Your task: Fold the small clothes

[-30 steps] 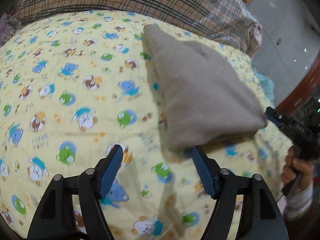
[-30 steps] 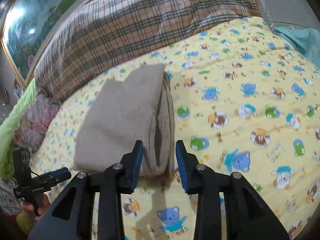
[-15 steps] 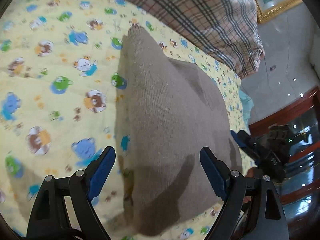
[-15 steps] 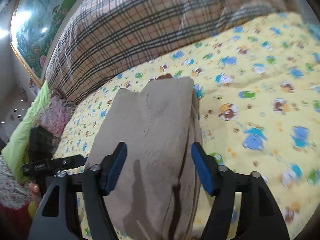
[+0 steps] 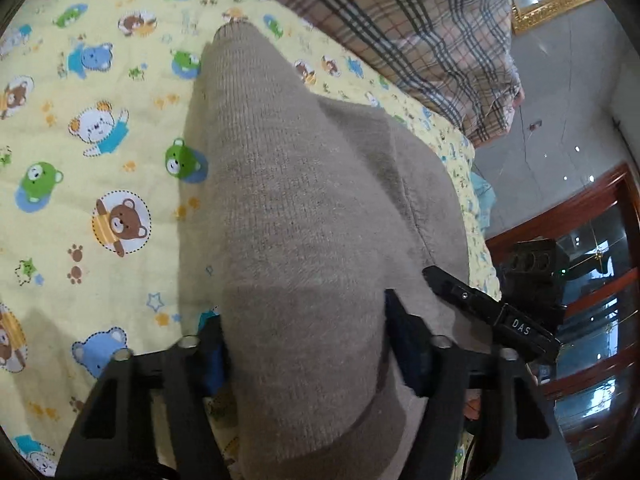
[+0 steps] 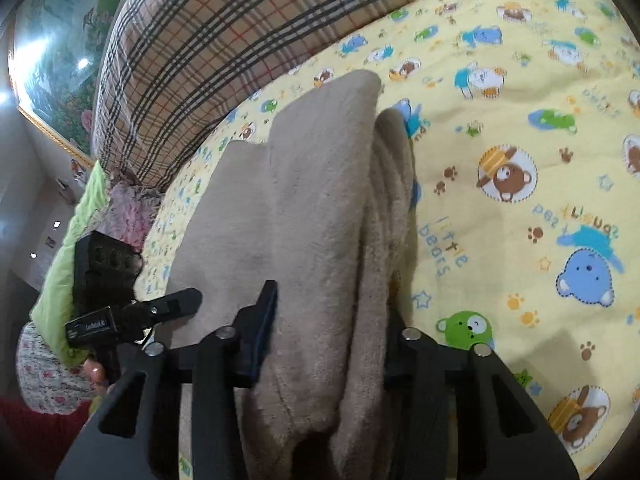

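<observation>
A folded taupe knit garment (image 5: 304, 200) lies on the yellow bear-print quilt (image 5: 100, 140). My left gripper (image 5: 306, 332) straddles one near corner of it. Its jaws are closing, and the blue pads (image 5: 402, 340) press the bunched cloth from both sides. In the right wrist view the same garment (image 6: 304, 208) shows stacked layers along its right edge. My right gripper (image 6: 328, 320) is closing on the other near corner, with cloth filling the gap and hiding the right pad. Each view shows the other gripper beside the garment: the right gripper (image 5: 460, 294) and the left gripper (image 6: 176, 300).
A plaid pillow (image 6: 208, 52) lies along the far side of the bed. The quilt ends just right of the garment, with grey floor (image 5: 560, 120) and a wooden cabinet (image 5: 592, 240) beyond. A green cushion (image 6: 76, 248) and a framed picture (image 6: 52, 60) are at the left.
Both grippers moved forward and down onto the garment's near edge. Their jaws opened wide half a second ago and have since narrowed onto the cloth.
</observation>
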